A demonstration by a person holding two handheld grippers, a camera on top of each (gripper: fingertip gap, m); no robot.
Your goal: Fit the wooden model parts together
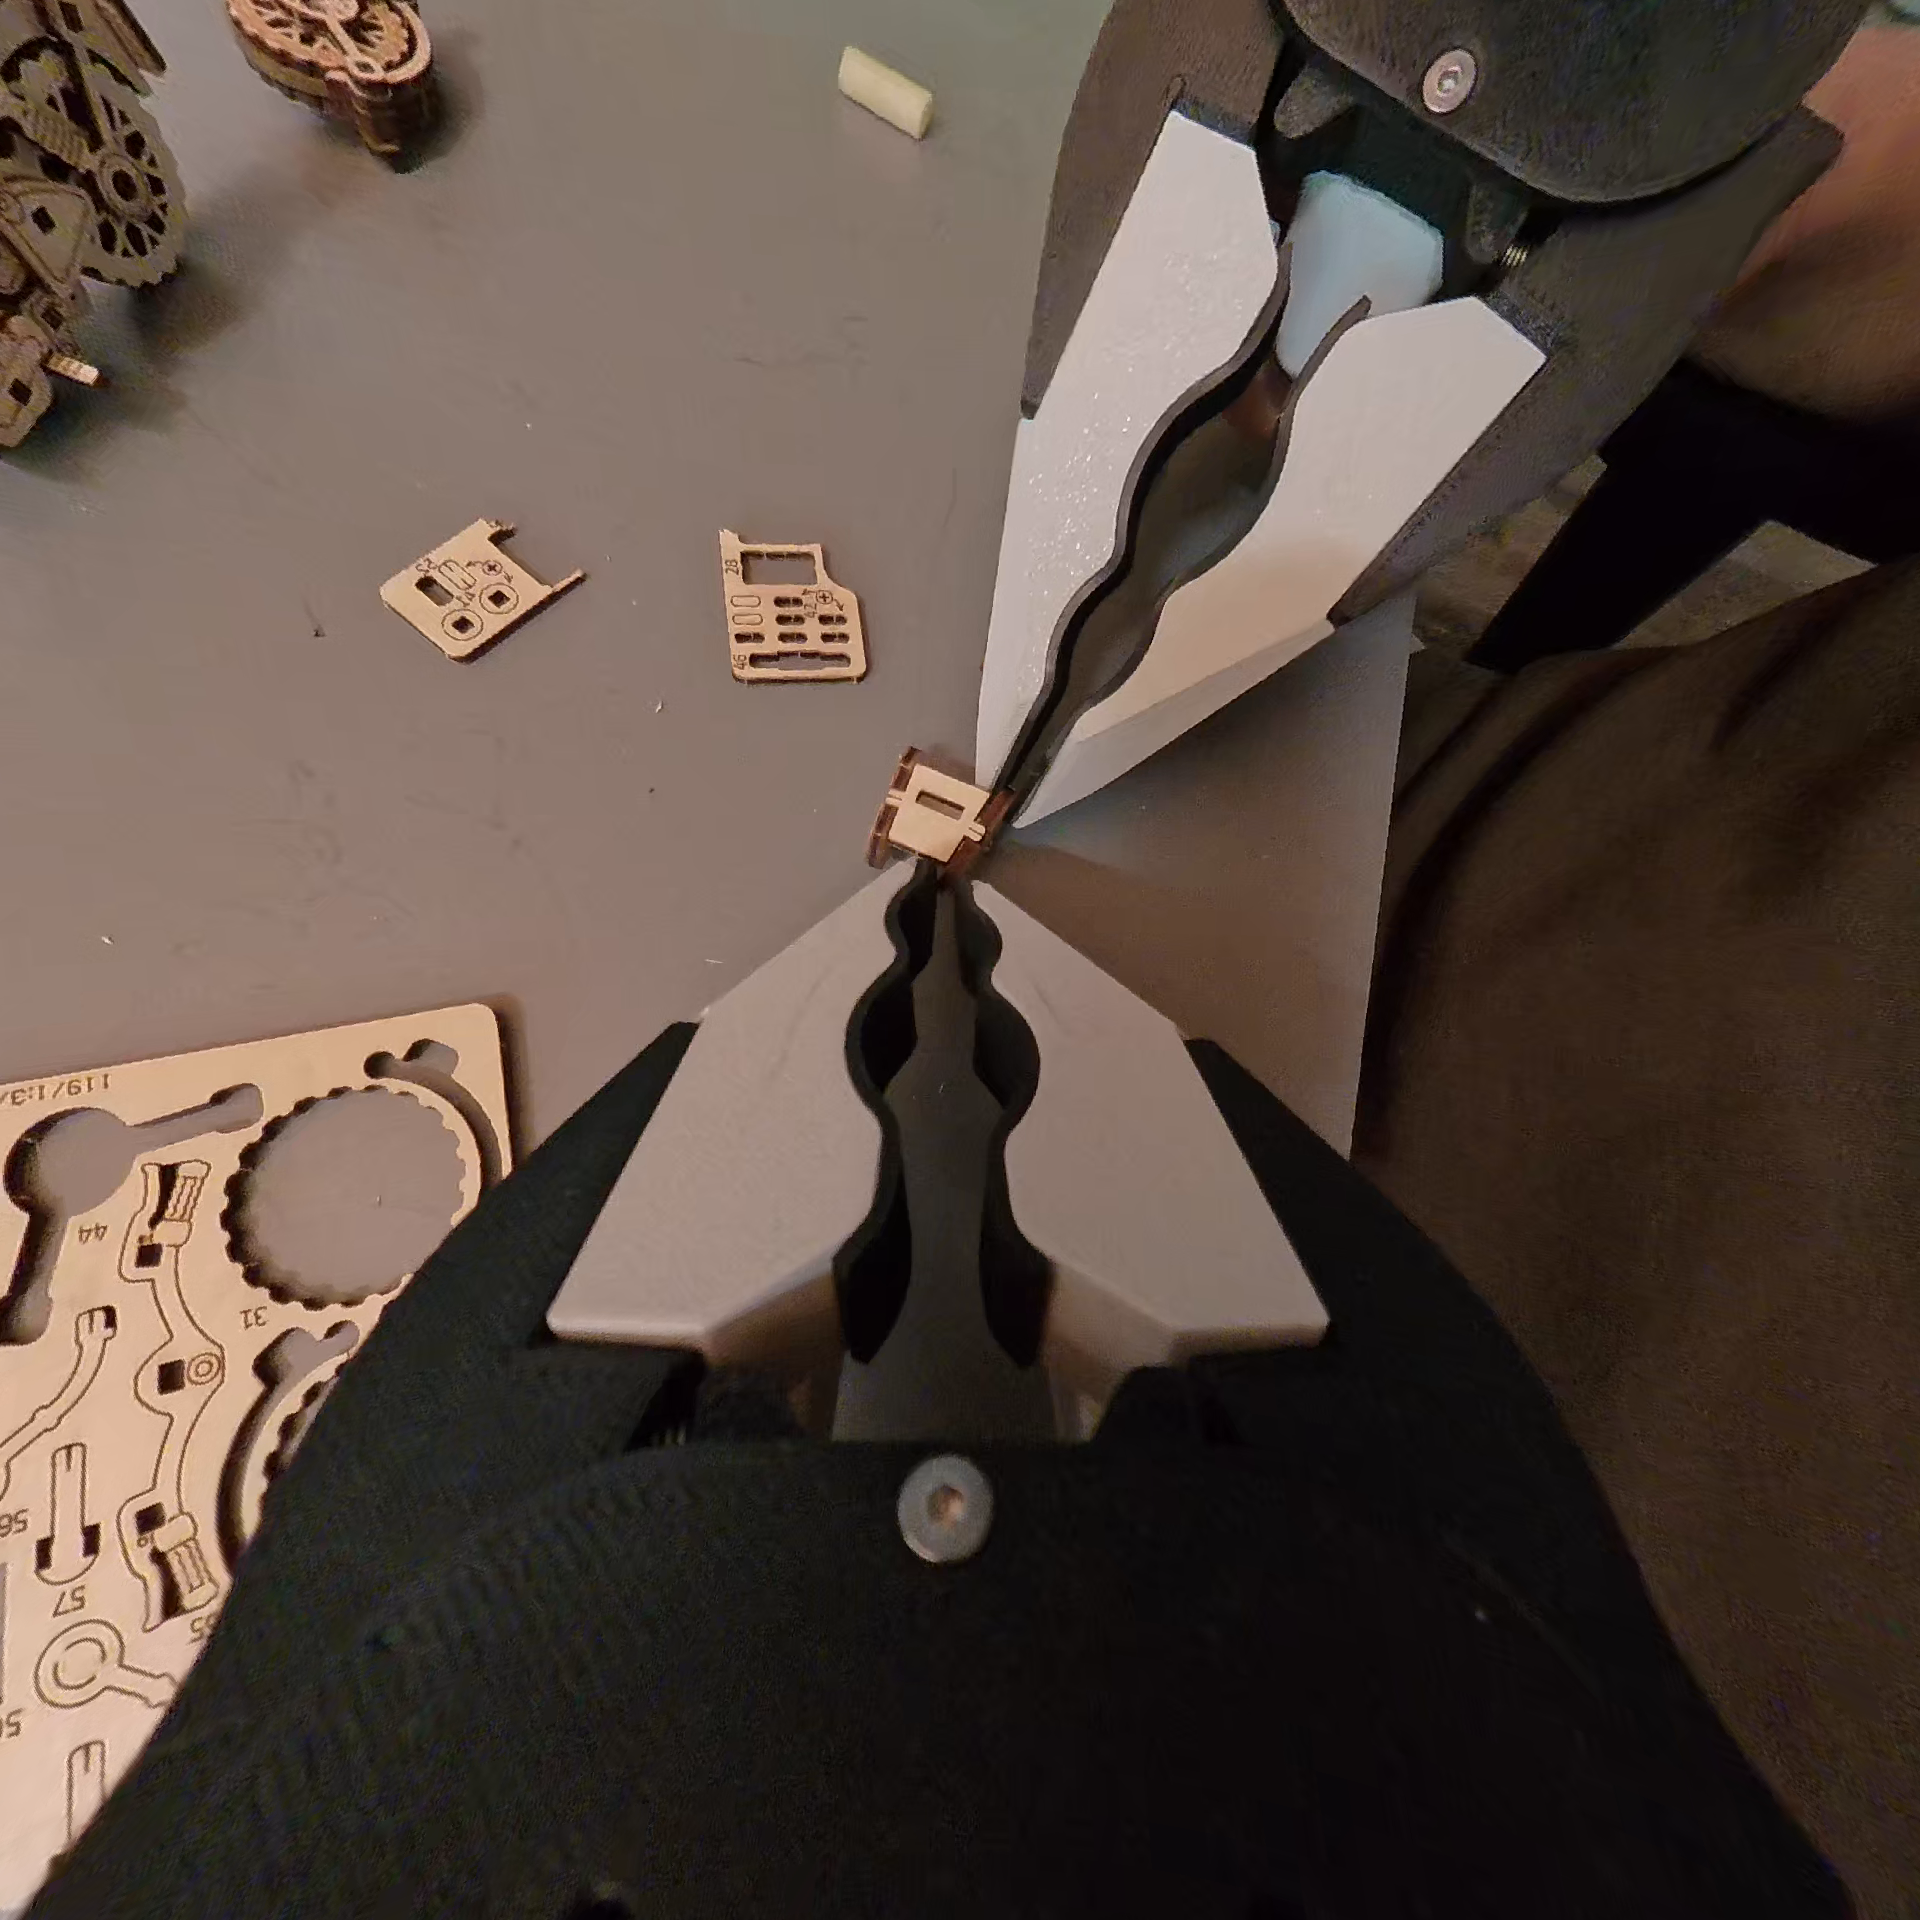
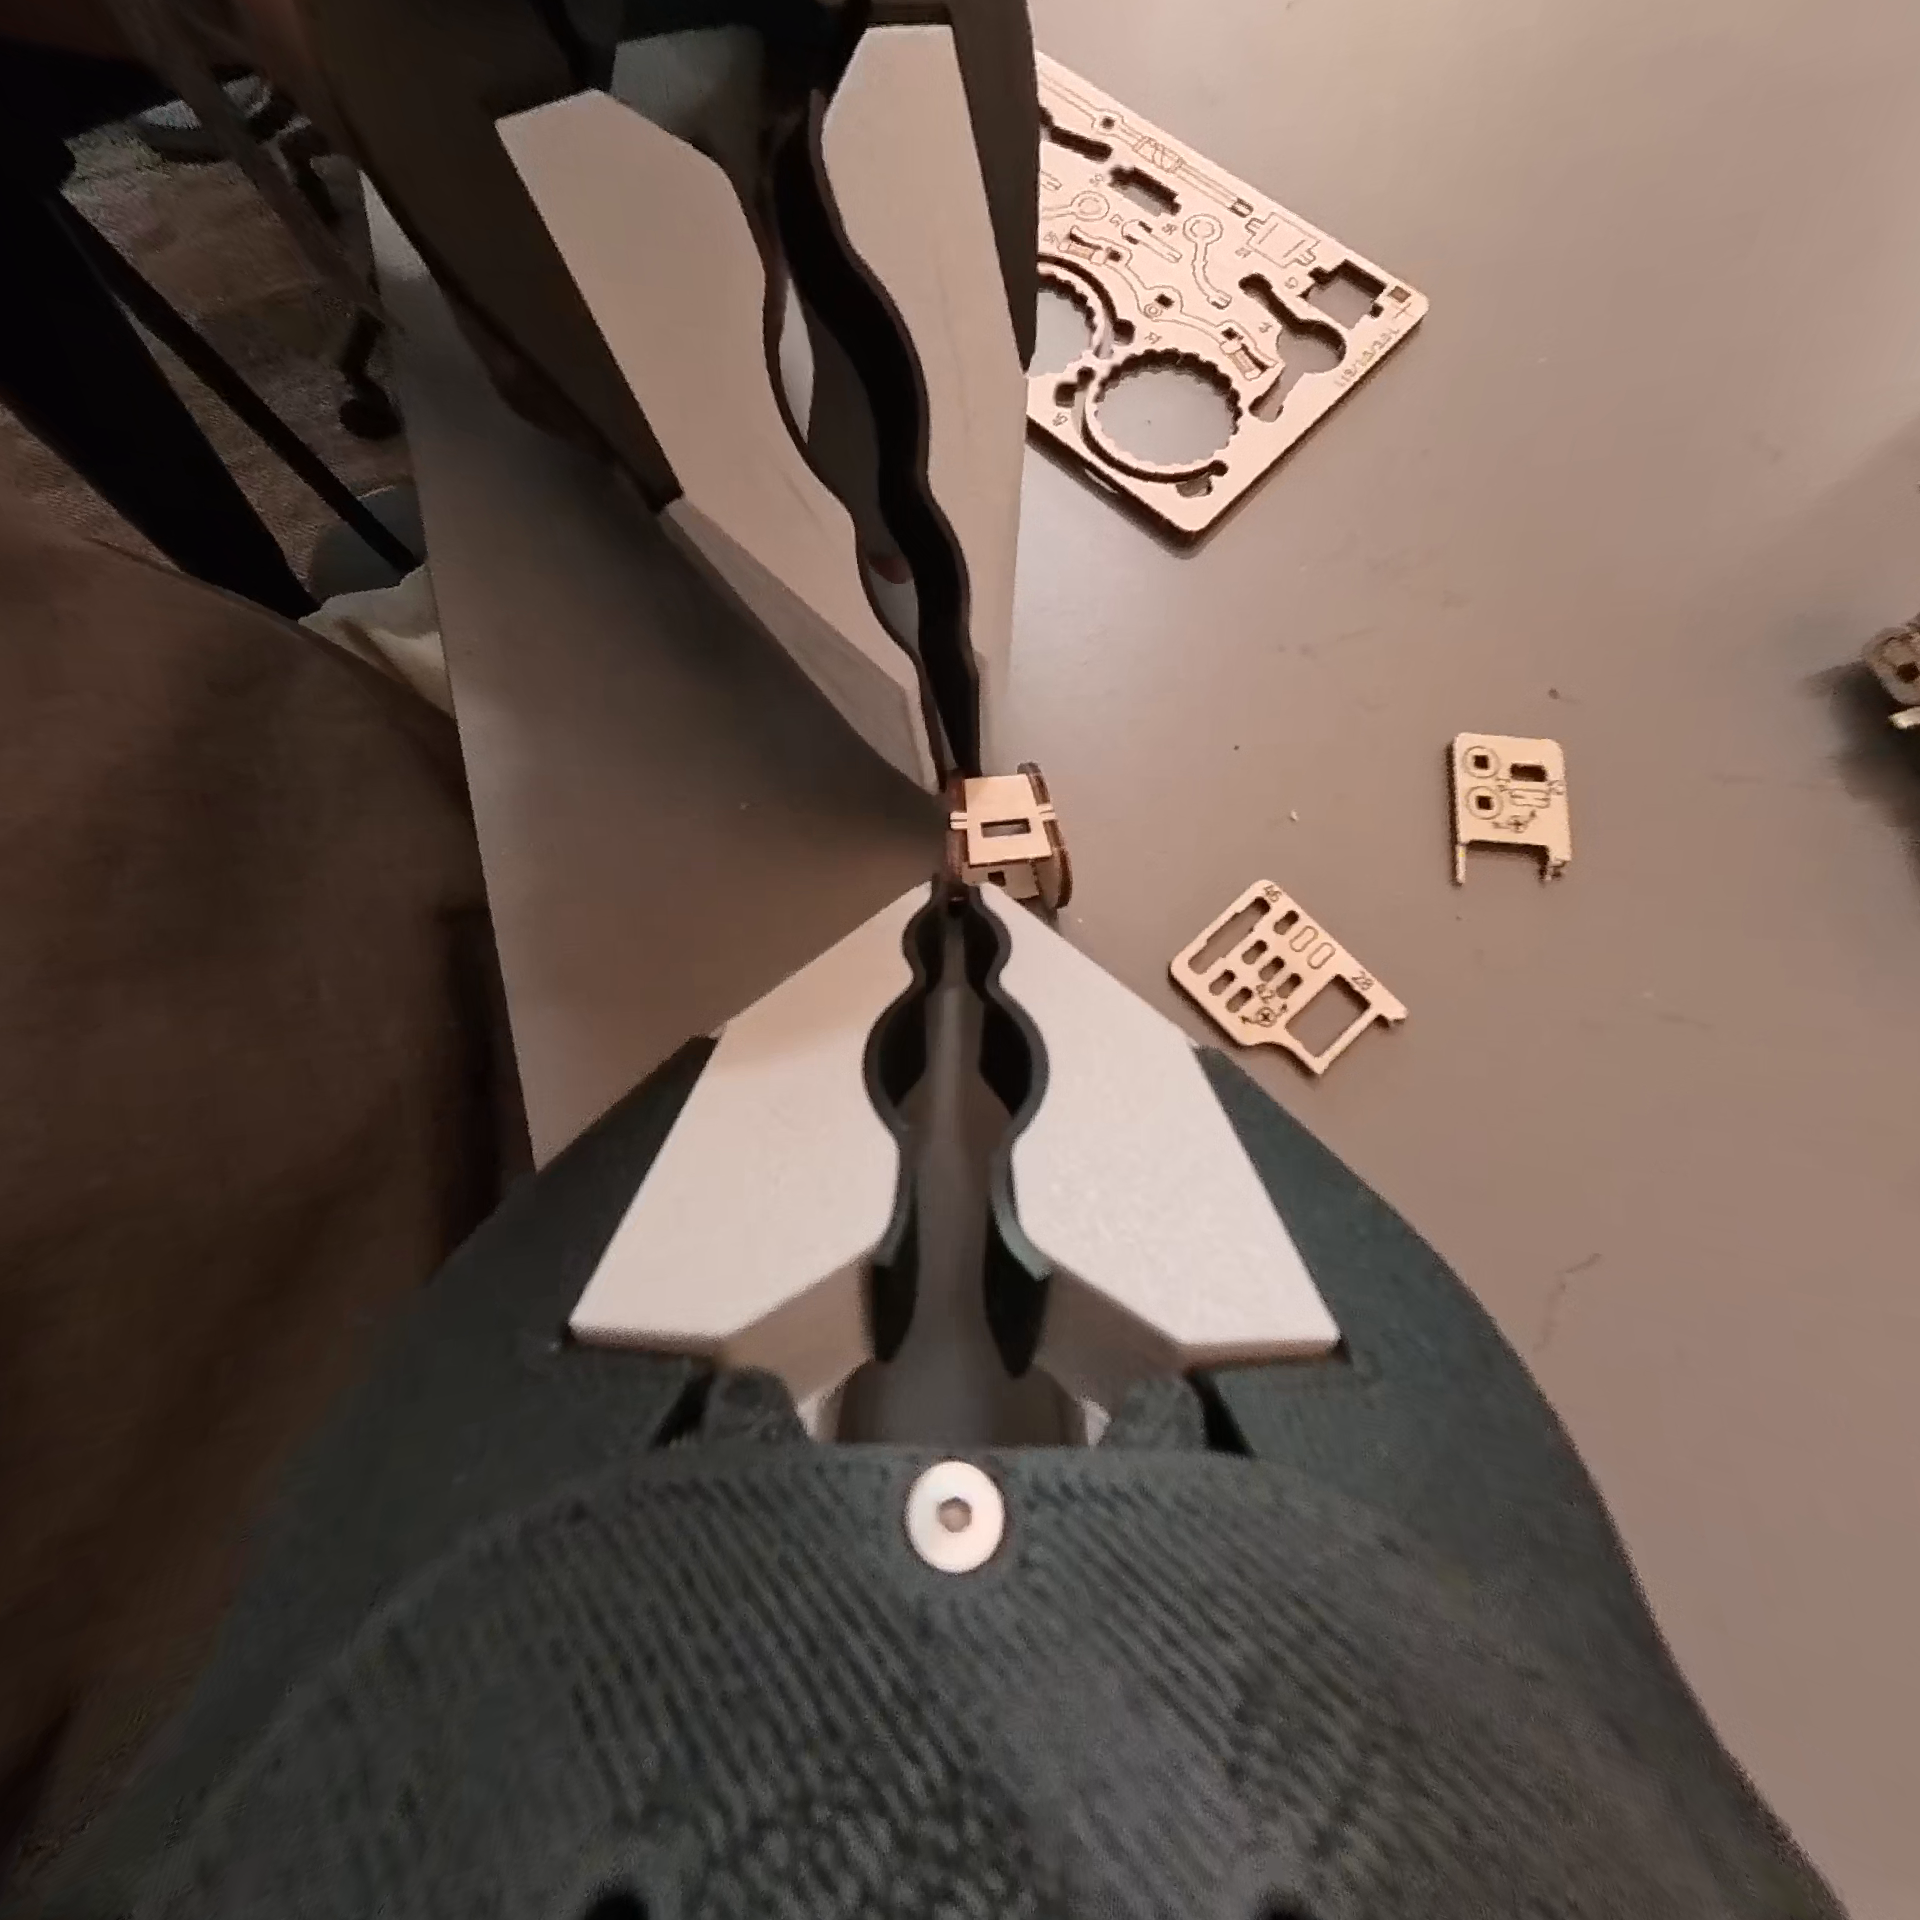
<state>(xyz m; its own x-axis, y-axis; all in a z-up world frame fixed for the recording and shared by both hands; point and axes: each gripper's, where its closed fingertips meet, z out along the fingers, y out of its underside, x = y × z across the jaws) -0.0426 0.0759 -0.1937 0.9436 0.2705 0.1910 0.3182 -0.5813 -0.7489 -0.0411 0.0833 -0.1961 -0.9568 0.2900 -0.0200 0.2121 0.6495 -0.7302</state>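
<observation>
A small boxy wooden sub-assembly with a slot in its top face is held just above the grey table, between both grippers. My left gripper comes from below in its own view and is shut on the sub-assembly's near edge. My right gripper comes in from the upper right and is shut on its right side. In the right wrist view the sub-assembly sits just beyond my right gripper, with the left gripper pinching it from above. Two loose flat wooden parts lie on the table.
A punched wooden parts sheet lies flat nearby. Two built wooden models and a small white stub sit at the far end. The table edge runs beside a person's brown clothing. The loose parts also show in the right wrist view. Both grippers' tips are close together, under 4 cm apart.
</observation>
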